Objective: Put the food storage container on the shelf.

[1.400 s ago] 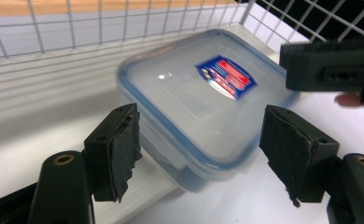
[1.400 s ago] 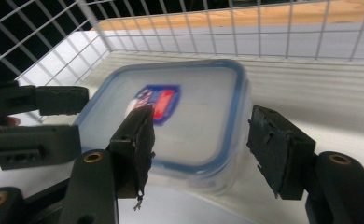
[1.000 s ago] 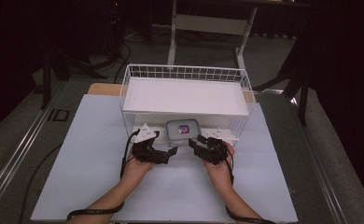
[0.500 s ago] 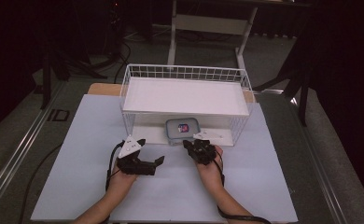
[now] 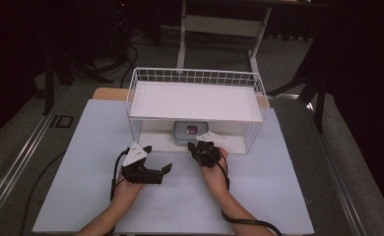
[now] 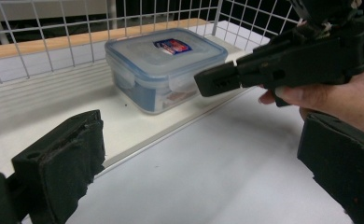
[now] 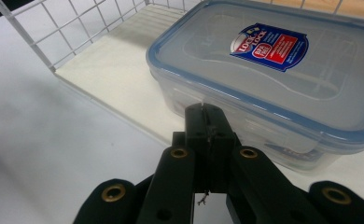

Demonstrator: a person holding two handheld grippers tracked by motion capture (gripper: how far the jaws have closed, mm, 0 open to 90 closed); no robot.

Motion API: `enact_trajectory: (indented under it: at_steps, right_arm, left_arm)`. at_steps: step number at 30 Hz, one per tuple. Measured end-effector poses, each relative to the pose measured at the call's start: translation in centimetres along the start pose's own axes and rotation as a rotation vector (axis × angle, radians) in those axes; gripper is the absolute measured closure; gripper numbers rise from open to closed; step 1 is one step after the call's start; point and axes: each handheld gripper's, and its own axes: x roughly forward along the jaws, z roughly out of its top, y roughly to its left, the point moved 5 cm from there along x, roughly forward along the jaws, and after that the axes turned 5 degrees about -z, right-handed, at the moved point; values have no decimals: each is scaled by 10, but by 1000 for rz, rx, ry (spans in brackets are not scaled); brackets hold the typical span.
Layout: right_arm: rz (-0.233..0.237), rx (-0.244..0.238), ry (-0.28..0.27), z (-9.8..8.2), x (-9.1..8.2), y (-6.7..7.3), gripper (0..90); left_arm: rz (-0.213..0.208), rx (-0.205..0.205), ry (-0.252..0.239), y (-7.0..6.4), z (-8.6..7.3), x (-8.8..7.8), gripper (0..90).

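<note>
A white wire rack (image 5: pixel 196 76) with a flat white upper shelf (image 5: pixel 195 101) stands just ahead of both pairs of jaws, on a pale sheet (image 5: pixel 278 187) that spreads under and behind them. A strip of wooden board (image 5: pixel 109 93) shows at the rack's far left corner. Well beyond the jaws, a light metal stand (image 5: pixel 219 22) rises from the dark floor, and a black cable (image 5: pixel 42 187) lies off to their left.

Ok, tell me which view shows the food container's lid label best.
The right gripper view: the label is close and sharp on the food container. The left gripper view shows it smaller and angled; the high view gives a tiny red spot.
</note>
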Motion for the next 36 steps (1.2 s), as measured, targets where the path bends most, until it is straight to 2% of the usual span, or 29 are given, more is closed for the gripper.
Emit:
enact_trajectory:
  at_steps: [2, 7, 14, 18, 22, 31, 34, 36]
  right_arm:
    - [-7, -5, -5, 1, 2, -2, 900]
    - [-7, 30, -2, 3, 5, -7, 900]
    - [-8, 3, 1, 6, 12, -6, 900]
    - [-7, 17, 5, 7, 14, -6, 900]
    - [2, 20, -4, 7, 9, -5, 894]
    - [39, -12, -31, 1, -26, -5, 752]
    - [50, -26, -49, -2, -40, -5, 648]
    - [67, -18, -70, -2, -49, -5, 506]
  left_arm:
    - [-3, -9, 4, 1, 0, 0, 18]
    - [-5, -6, 2, 0, 0, 1, 18]
    - [-10, -10, 8, 0, -1, 3, 18]
    - [-14, -9, 4, 0, -1, 3, 18]
    - [-27, -5, 0, 0, -1, 2, 18]
    - [-55, 5, -15, -4, 2, 0, 18]
    - [-79, 16, -21, -8, 3, 1, 18]
    - [-106, 37, -18, -12, 4, 2, 18]
